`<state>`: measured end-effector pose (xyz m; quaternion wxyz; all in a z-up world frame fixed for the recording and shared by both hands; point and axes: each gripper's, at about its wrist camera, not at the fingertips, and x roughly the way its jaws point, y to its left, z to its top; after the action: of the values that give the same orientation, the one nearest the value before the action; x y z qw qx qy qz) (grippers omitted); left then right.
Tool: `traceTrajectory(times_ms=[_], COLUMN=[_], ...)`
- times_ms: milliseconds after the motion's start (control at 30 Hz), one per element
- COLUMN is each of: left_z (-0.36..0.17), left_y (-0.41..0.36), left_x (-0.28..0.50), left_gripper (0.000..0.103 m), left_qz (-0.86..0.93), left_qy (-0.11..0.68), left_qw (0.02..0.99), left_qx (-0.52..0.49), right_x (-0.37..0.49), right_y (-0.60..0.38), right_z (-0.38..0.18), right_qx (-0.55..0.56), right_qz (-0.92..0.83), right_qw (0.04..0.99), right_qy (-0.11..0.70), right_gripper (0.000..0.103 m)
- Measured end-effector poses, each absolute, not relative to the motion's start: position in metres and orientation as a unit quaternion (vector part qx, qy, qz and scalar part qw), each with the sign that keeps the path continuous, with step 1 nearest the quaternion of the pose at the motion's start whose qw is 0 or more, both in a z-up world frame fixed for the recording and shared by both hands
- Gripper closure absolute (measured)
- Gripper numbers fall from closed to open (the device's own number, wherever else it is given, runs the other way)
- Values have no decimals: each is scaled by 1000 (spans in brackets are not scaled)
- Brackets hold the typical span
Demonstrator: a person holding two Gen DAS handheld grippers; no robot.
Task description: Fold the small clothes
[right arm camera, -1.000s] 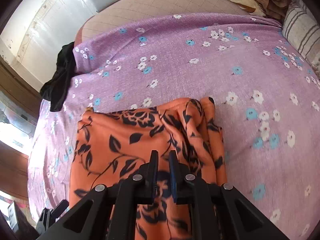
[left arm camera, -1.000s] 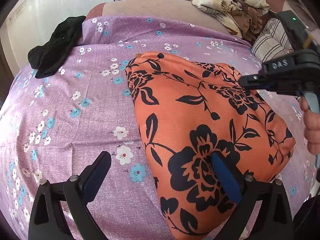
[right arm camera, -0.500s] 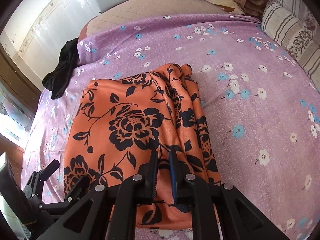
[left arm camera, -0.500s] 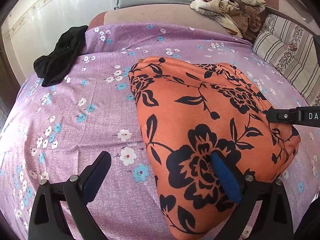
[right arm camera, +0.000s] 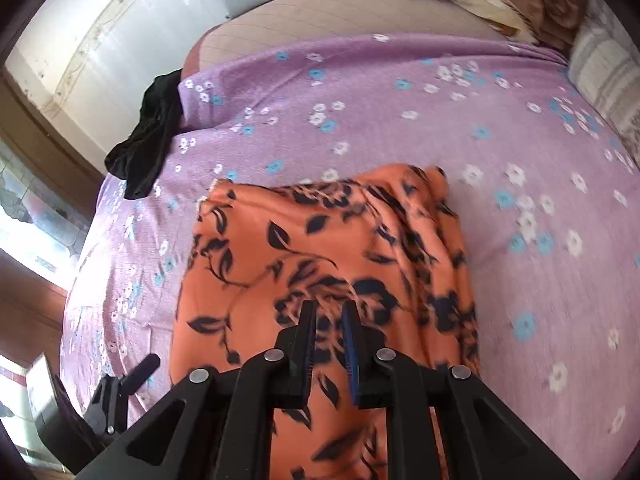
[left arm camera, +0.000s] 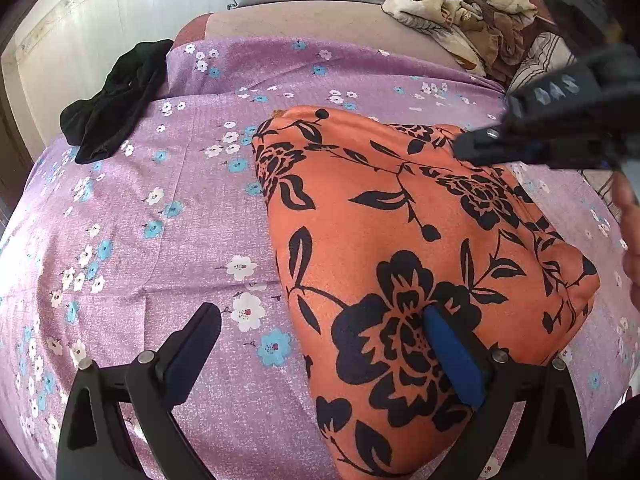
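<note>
A folded orange garment (left arm camera: 400,240) with black flowers lies flat on the purple floral sheet (left arm camera: 160,240). My left gripper (left arm camera: 320,320) stands wide open, low over the garment's near left edge. Its blue right pad (left arm camera: 452,360) is over the cloth and its left finger over bare sheet. My right gripper (right arm camera: 329,312) hovers above the middle of the garment (right arm camera: 300,248), its jaws shut to a narrow slit with no cloth between them. In the left wrist view the right gripper (left arm camera: 480,148) hangs over the garment's far right part, held by a person's hand (left arm camera: 630,240).
A black garment (left arm camera: 116,100) lies crumpled at the sheet's far left corner. A pile of patterned clothes (left arm camera: 460,8) sits at the back right, beside a striped pillow (right arm camera: 600,52). Bare mattress (right arm camera: 340,12) shows beyond the sheet. The left gripper (right arm camera: 132,376) shows at the bottom left.
The right gripper drew back toward the garment's near right side, then came forward again over its far right part. The left gripper and the garment have stayed put.
</note>
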<state>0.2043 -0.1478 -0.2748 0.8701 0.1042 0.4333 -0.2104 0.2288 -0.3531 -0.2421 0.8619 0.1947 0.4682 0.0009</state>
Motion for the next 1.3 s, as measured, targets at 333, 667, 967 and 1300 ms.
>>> traceTrajectory(times_ms=[333,667,967,1300], left_z=[-279,-279,-252,-236], left_y=[-146,-143,-144,-129], left_x=[212,213,195,193], left_gripper=[1,2,2,2], left_qz=[-215,-218,-212,-190], left_qy=[448,465,397,366], left_qw=[864,856,888,907], left_qx=[87,67,95,90], right_x=[361,293,151,119], right_y=[-327,-372,-438,-429], right_z=[-308,-279,-241,-242], right_qx=[275,319,380,396], right_qz=[96,70,5,19], right_qw=[811,830,852,854], right_qy=[507,453,360,337], right_gripper=[89,87,20,20])
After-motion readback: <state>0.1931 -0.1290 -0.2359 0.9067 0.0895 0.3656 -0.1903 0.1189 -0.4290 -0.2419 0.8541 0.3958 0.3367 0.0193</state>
